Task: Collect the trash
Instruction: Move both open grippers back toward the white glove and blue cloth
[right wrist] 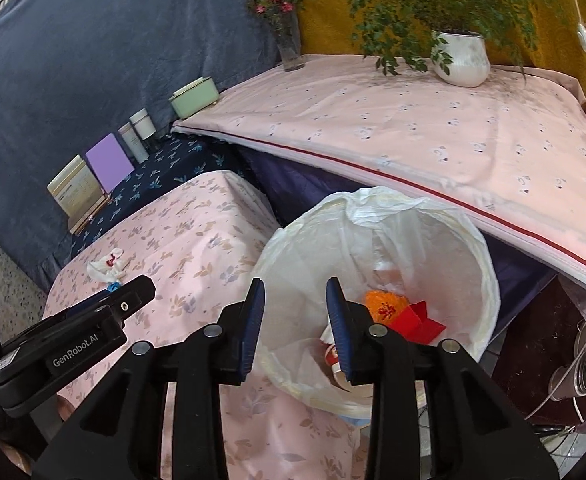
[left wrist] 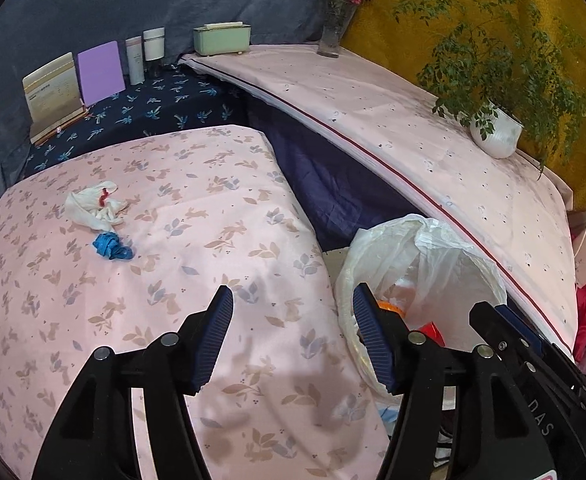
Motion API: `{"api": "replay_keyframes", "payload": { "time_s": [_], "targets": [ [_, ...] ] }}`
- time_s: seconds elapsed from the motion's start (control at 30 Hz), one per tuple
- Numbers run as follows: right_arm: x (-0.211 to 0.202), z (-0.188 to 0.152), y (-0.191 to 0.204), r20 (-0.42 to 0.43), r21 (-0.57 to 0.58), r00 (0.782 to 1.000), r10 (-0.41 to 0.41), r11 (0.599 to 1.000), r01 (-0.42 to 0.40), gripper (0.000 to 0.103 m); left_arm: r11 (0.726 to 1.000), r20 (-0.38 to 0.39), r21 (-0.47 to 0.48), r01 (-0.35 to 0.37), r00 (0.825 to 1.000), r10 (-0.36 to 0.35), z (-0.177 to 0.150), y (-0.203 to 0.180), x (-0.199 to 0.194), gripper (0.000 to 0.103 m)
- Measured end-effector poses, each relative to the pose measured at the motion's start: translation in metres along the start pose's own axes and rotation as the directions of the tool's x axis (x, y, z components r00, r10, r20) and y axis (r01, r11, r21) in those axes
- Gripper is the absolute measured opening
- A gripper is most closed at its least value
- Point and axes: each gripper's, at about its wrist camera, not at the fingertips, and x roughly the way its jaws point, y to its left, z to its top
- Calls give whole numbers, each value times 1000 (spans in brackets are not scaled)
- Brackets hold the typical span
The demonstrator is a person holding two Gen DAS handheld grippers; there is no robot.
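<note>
Left tongs: the left gripper (left wrist: 293, 304), black-armed with ribbed blue pads, hangs released above the pink leaf-and-rabbit print cloth (left wrist: 197, 240), nothing between its jaws.
Right tongs: the right gripper (right wrist: 296, 300) is poised over the bin, jaws parted and empty.
Bin: a round waste basket lined with a thin white plastic bag (right wrist: 377, 240) stands just beside the pink cloth's edge, between it and the pale pink sheet with the red stripe (right wrist: 433, 140).
In the bin: a crumpled orange wrapper (right wrist: 385, 304), a folded red paper piece (right wrist: 421, 320) and a red-and-white paper cup, partly hidden behind the right pad.
Still out: a crumpled white tissue with a red streak (left wrist: 93, 204) and a scrunched blue scrap (left wrist: 113, 246) lie near each other on the pink cloth, well apart from the bin.
Backdrop: a white pot holding a leafy green plant (right wrist: 461, 58) rests on the pale pink sheet.
</note>
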Motion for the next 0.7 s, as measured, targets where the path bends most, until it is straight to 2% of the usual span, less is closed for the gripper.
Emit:
{"api": "replay_keyframes", "payload": {
  "time_s": [0.4,0.7],
  "targets": [
    [21,-10,69,-48,-109,998,51,992,-56,32,992,13,-101,-73,997,74,-2,73,-7,59],
    [51,-26,139,-120,-204,987,108,970,-131,32,965,-4,-210,-159,987,162,-7,153,-10,59]
  ]
}}
